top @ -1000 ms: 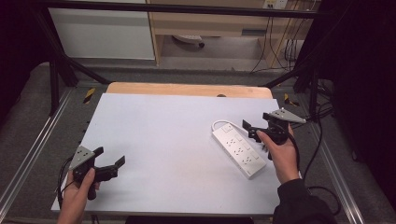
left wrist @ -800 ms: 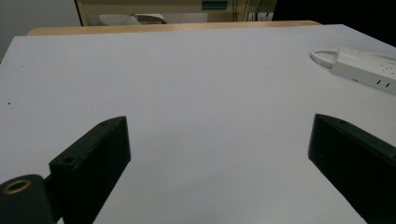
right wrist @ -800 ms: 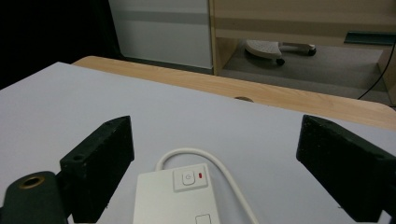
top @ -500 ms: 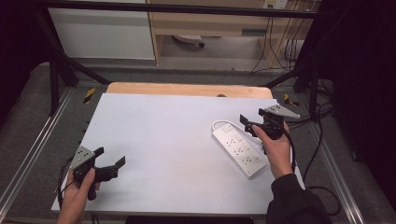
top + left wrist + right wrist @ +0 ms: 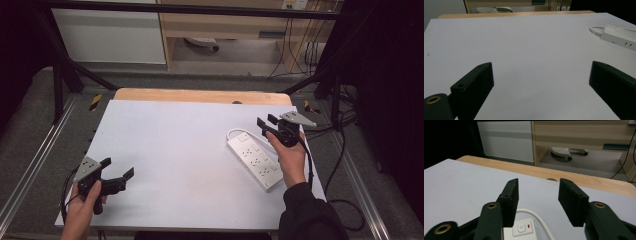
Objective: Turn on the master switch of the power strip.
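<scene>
The right gripper [image 5: 266, 123], its empty jaws just narrowing, hovers over the power strip [image 5: 254, 159] near the table's [image 5: 170, 135] right edge; next it must descend. The left gripper [image 5: 118, 171] waits open.

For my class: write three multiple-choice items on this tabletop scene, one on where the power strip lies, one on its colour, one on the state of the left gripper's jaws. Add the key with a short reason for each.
1. Where does the power strip lie on the table?
A. Near the right gripper
B. Beside the left gripper
C. In the table's middle

2. What colour is the power strip?
A. Black
B. White
C. Orange

3. How do the left gripper's jaws stand?
A. Shut on the cord
B. Shut on nothing
C. Wide open, nothing between them

Key: 1 A, the high view shows the strip just below the right gripper, far from the left one. 2 B, its body and cord are white in all views. 3 C, the left gripper view shows bare table between jaws set far apart.
</scene>
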`<state>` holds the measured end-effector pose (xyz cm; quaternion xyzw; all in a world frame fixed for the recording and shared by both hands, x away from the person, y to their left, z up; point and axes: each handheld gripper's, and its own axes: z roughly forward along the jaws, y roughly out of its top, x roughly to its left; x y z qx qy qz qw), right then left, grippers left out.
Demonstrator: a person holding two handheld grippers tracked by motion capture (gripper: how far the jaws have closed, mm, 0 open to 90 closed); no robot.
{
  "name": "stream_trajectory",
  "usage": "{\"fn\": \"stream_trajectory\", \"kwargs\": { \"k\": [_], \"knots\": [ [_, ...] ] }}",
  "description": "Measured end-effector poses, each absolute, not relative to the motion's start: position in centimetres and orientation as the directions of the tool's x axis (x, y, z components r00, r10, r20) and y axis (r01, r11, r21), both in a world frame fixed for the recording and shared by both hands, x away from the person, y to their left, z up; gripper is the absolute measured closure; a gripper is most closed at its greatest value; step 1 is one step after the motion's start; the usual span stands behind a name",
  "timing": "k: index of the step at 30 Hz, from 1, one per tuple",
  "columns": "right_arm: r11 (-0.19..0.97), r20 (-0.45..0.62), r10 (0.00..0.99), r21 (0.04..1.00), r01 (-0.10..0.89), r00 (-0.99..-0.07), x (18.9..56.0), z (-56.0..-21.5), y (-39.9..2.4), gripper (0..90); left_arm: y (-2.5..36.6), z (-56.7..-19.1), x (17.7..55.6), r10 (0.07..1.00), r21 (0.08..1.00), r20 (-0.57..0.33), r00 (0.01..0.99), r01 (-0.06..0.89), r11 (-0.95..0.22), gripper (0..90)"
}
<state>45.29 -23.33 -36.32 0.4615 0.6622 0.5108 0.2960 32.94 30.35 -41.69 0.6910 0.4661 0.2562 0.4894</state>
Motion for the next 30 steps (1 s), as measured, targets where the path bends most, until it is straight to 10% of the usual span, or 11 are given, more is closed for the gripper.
{"fn": "stream_trajectory", "kwargs": {
  "k": [30],
  "knots": [
    [0.096, 0.029, 0.914, 0.953, 0.286, -0.405, 48.1, -37.2, -20.7, 84.6, 30.3, -41.7, 32.9, 0.891, 0.912, -0.096, 0.444, 0.398, -0.100, 5.9]
  ]
}}
